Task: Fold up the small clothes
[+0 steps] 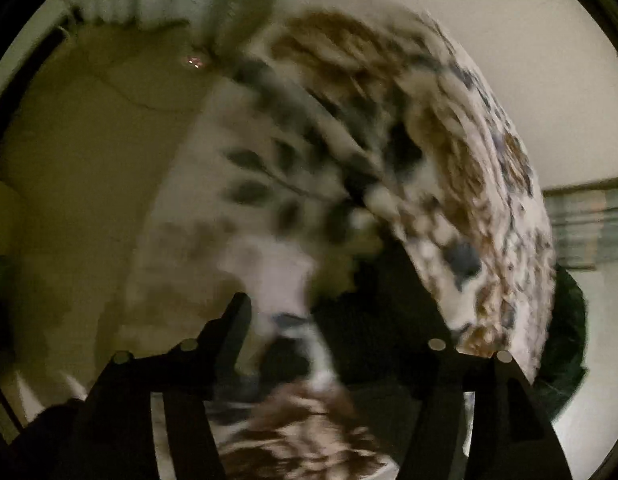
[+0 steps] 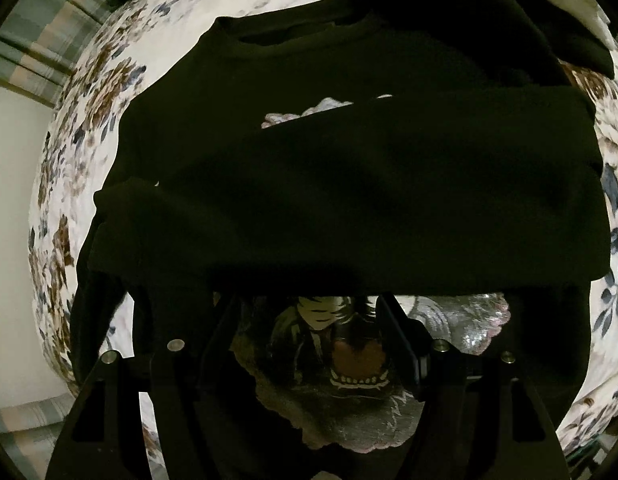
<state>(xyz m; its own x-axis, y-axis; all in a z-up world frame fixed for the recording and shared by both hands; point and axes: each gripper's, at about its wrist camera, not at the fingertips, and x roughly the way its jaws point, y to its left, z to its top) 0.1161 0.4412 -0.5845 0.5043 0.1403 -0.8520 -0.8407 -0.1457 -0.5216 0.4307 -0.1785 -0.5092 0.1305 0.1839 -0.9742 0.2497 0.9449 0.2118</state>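
From my right claw point(image 2: 309, 320) I see the black cotton T-shirt with a printed graphic point(image 2: 349, 184) filling the middle of the frame on the floral-patterned bedspread point(image 2: 89, 92); its folded band lies just over my fingertips, fingers apart, graphic between them. My left claw point(image 1: 329, 320) is blurred, fingers spread, dark cloth at lower centre.
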